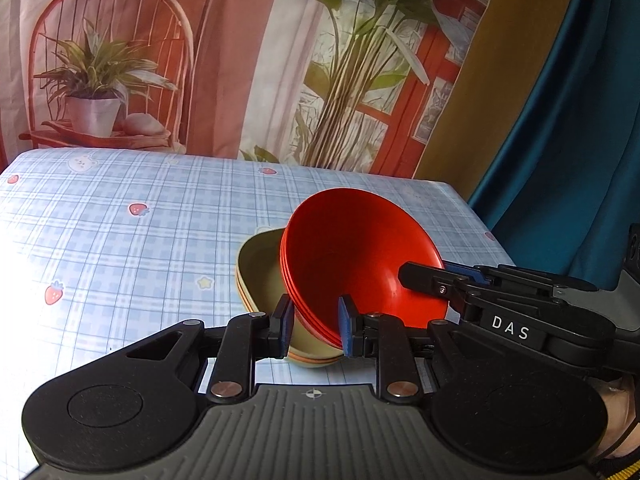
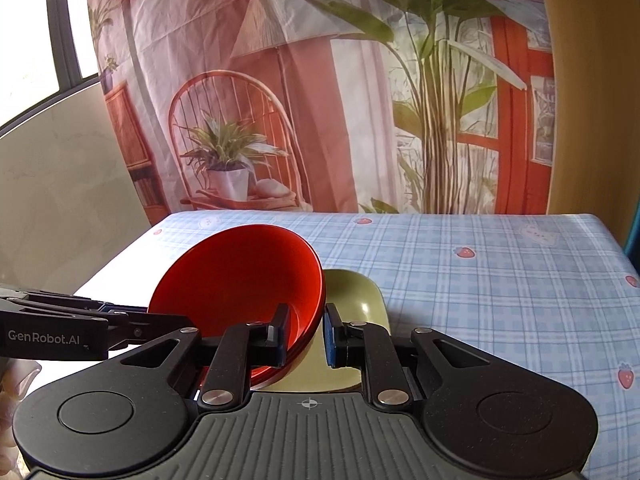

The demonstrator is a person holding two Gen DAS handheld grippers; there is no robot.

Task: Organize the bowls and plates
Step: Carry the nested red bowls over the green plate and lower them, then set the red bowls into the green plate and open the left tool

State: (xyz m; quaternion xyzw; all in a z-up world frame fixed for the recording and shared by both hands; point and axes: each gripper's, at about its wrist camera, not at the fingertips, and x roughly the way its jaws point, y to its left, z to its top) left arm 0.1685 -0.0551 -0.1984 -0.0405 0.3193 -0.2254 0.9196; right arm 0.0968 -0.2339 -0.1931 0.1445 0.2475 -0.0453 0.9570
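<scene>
The left claw [image 1: 313, 326] and right claw [image 2: 306, 334] each grasp the rim of stacked red bowls [image 1: 360, 256], nested tilted inside olive bowls [image 1: 260, 276] above the desk [image 1: 120, 240]

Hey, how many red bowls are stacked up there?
3 by the rim edges showing: the red bowls sit nested and tilted, pinched by both the left gripper and right gripper. More may hide inside.
</scene>
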